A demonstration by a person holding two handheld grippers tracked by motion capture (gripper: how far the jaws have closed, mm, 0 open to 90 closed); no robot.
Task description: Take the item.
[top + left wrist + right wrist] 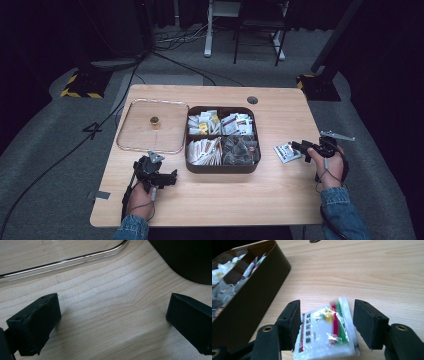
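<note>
A white sachet (286,152) with red and green print lies flat on the wooden table (220,200), right of a dark brown compartment box (222,167). My right gripper (298,148) is open around it. In the right gripper view the sachet (324,335) sits between the jaws, against the left jaw and a little apart from the right one. My left gripper (170,177) rests near the table's front left, open, with bare wood between its jaws (112,320).
The box holds several sachets and tea bags in its compartments. Its clear lid (145,132) with a small gold knob (154,120) lies flat to the left; the lid's rim (62,262) and a box corner (185,257) show ahead of the left gripper.
</note>
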